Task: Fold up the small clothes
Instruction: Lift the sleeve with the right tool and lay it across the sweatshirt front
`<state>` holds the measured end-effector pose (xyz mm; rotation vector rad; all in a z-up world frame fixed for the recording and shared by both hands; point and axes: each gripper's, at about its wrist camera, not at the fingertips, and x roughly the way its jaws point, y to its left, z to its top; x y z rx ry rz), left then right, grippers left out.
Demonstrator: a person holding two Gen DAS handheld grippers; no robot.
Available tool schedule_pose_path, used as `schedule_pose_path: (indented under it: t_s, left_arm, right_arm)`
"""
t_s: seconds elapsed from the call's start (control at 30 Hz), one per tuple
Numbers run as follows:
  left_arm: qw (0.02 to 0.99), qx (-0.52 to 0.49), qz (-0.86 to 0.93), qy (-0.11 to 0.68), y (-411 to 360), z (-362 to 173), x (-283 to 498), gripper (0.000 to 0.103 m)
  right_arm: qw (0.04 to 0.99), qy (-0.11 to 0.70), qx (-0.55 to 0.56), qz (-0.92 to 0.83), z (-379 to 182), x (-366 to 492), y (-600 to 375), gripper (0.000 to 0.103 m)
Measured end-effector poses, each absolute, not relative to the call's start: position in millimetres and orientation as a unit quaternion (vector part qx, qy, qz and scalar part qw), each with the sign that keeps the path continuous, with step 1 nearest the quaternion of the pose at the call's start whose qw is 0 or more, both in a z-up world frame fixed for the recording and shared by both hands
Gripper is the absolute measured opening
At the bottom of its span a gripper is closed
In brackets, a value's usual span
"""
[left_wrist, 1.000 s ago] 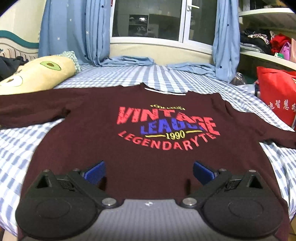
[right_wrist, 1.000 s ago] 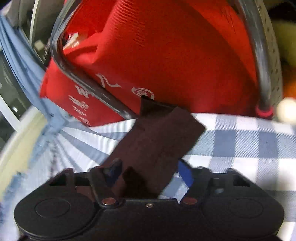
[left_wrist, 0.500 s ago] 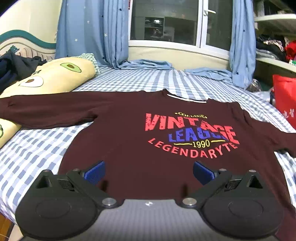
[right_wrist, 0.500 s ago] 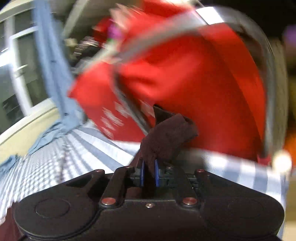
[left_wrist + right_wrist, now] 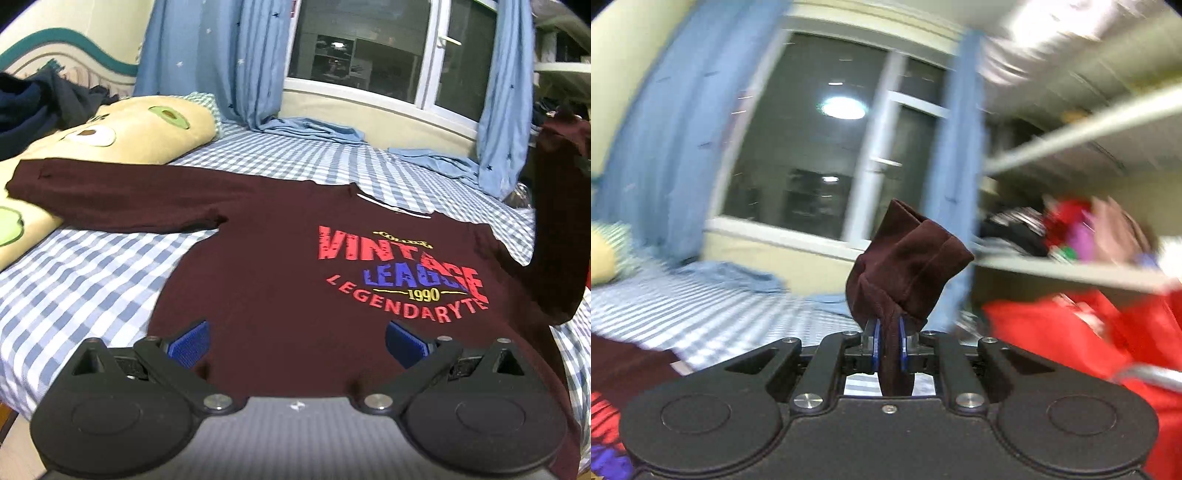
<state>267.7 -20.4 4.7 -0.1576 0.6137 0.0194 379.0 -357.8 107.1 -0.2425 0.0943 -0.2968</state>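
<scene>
Blue-and-white checked bed sheet (image 5: 92,280) under a dark window (image 5: 369,55) framed by blue curtains (image 5: 207,55); avocado pillow (image 5: 122,136) far left, red bag (image 5: 1089,332) and shelf (image 5: 1071,273) at right. Maroon sweatshirt (image 5: 280,280) spread flat, print up, left sleeve (image 5: 110,199) stretched toward the pillow. Left gripper (image 5: 295,343) spread wide above the hem, empty. Right gripper (image 5: 888,345) just closed, now pinching the right sleeve cuff (image 5: 908,266). Since a second ago, cuff lifted off the sheet and raised high at far right, beside the bag.
</scene>
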Motion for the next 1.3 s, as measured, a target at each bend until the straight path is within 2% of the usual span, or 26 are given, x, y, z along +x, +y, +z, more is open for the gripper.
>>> schedule_pose_path:
  t_s: [0.17,0.33,0.43,0.6,0.73,0.8,0.87,0.97,1.0,1.07,1.13,1.3]
  left_arm:
    - [0.949,-0.090,0.027,0.300,-3.7,6.4,261.1,0.102]
    - [0.949,-0.095,0.039,0.297,9.1,7.4,257.2,0.102]
    - [0.950,-0.090,0.047,0.296,13.9,7.0,257.9,0.102]
    - [0.950,-0.093,0.058,0.293,11.1,7.0,265.9,0.102]
    - [0.951,-0.096,0.048,0.289,-2.1,9.3,274.2,0.102]
    - [0.952,-0.097,0.042,0.288,-9.2,10.8,278.0,0.102]
    - [0.953,-0.096,0.035,0.285,-15.9,12.3,281.9,0.102]
    - [0.955,-0.095,0.025,0.281,-28.6,14.6,291.7,0.102]
    - [0.956,-0.096,0.020,0.277,-32.9,15.2,295.5,0.102]
    - [0.958,-0.099,0.009,0.268,-43.2,15.2,305.2,0.102]
    - [0.960,-0.101,-0.006,0.260,-55.1,12.7,317.0,0.102]
    - [0.961,-0.082,-0.023,0.263,-83.9,-2.4,348.9,0.102]
  right_arm:
    - [0.976,0.099,-0.178,-0.071,84.7,390.6,-262.1,0.010]
    - [0.951,0.155,-0.267,-0.028,26.8,395.4,-188.4,0.010]
    - [0.933,0.188,-0.306,-0.011,0.4,395.1,-174.2,0.011]
    - [0.923,0.191,-0.333,0.006,-5.4,381.1,-172.8,0.014]
    - [0.901,0.176,-0.395,0.042,-23.4,360.8,-170.5,0.025]
    - [0.891,0.167,-0.419,0.056,-28.8,348.7,-171.3,0.038]
    - [0.892,0.170,-0.412,0.074,-26.3,336.8,-176.7,0.060]
    - [0.904,0.178,-0.376,0.100,-13.4,316.0,-192.6,0.075]
    - [0.908,0.178,-0.364,0.102,-7.9,308.4,-200.0,0.077]
    - [0.922,0.176,-0.331,0.097,1.1,296.2,-219.7,0.089]
    - [0.937,0.187,-0.284,0.081,8.4,286.9,-246.5,0.095]
    - [0.953,0.207,-0.214,-0.049,7.6,279.1,-321.7,0.095]
